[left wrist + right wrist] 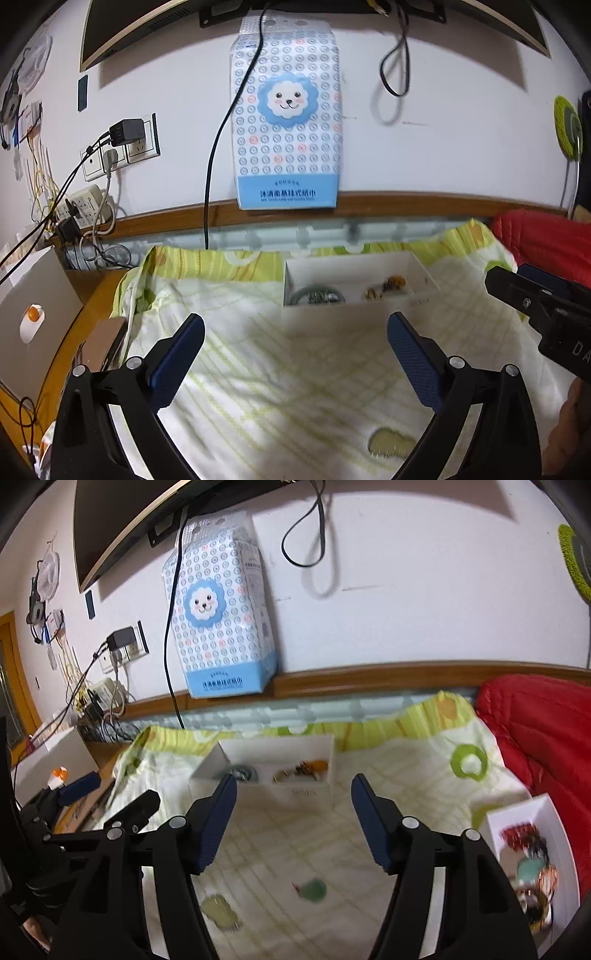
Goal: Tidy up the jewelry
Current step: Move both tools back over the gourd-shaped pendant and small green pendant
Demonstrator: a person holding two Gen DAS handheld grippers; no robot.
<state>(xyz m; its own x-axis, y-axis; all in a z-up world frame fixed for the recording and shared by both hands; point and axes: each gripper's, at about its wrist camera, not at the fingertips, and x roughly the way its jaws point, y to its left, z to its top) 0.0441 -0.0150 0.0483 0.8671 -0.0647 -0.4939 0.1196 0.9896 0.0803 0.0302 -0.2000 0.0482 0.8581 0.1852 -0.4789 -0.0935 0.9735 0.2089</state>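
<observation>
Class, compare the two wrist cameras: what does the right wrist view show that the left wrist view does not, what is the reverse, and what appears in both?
Only the right wrist view shows the second white box of mixed jewelry and a green pendant on the cloth. Only the left wrist view shows the silver laptop. Both show the divided white box, the pale comb-like piece, the tissue pack, and both open grippers: left gripper, right gripper.

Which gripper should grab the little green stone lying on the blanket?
Probably the right gripper. The green stone lies just below its open, empty jaws. The left gripper, also open, has only the pale comb-shaped piece near it.
</observation>
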